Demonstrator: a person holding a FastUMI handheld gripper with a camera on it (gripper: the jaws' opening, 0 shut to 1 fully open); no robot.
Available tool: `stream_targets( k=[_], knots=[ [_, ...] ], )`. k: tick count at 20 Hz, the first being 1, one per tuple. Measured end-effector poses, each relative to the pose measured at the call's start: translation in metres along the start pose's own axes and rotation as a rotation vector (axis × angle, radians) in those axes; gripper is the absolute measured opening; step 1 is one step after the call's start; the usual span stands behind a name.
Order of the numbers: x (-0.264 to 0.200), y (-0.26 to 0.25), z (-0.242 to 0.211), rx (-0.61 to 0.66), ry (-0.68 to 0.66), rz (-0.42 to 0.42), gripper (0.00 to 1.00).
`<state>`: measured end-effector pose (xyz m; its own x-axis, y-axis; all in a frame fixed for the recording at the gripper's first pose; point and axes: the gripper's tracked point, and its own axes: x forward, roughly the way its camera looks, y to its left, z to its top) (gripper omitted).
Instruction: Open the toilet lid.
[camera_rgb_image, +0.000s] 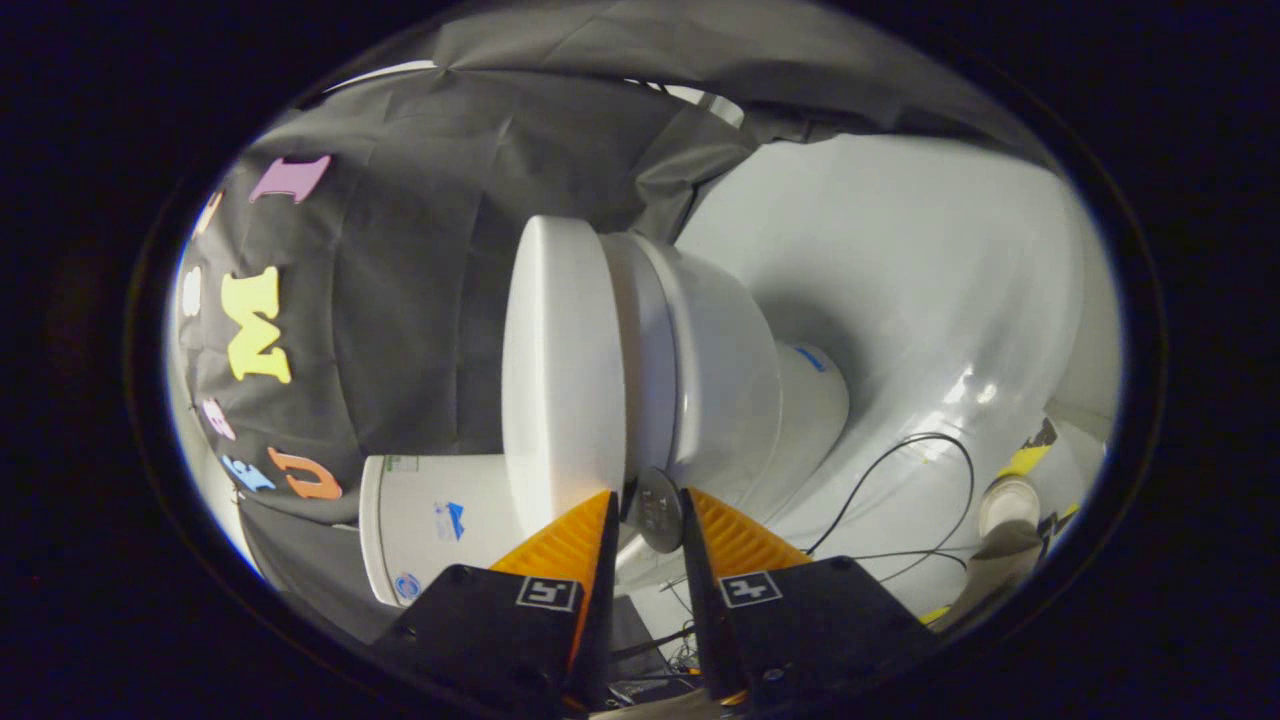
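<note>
The view is rolled on its side. The white toilet lid (560, 360) lies flat against the seat (645, 340), which sits on the white bowl (730, 370). The cistern (430, 520) stands behind the lid, close to one finger. My gripper (650, 497) is at the hinge end of the toilet with its fingers a narrow gap apart. One fingertip (600, 515) overlaps the lid's rim and the other is on the bowl side. A small grey round cap (657, 512) on the toilet shows in the gap just ahead of the fingers. I cannot tell whether either finger touches it.
The white floor (900, 250) spreads beyond the bowl. Thin black cables (905, 470) loop across it near the bowl's foot. A pale round object (1008, 505) and yellow-black tape (1030, 450) lie farther off. Black cloth (420, 300) hangs behind the lid and cistern.
</note>
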<state>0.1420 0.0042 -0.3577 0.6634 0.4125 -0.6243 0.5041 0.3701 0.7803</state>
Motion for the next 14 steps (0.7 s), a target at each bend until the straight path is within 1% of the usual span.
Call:
stream_targets(
  k=[2,4,7,8,11,14],
  knots=[
    [0.003,-0.002,-0.002,-0.007,0.011,-0.024,0.29],
    [0.002,0.001,-0.001,0.0,0.013,-0.021,0.24],
    [-0.003,0.008,-0.003,0.009,0.025,-0.009,0.22],
    [-0.003,0.008,-0.005,0.006,0.032,-0.026,0.2],
    [-0.009,0.015,-0.007,-0.018,0.032,-0.044,0.18],
    [-0.019,0.035,-0.008,-0.06,0.02,-0.019,0.16]
  ],
)
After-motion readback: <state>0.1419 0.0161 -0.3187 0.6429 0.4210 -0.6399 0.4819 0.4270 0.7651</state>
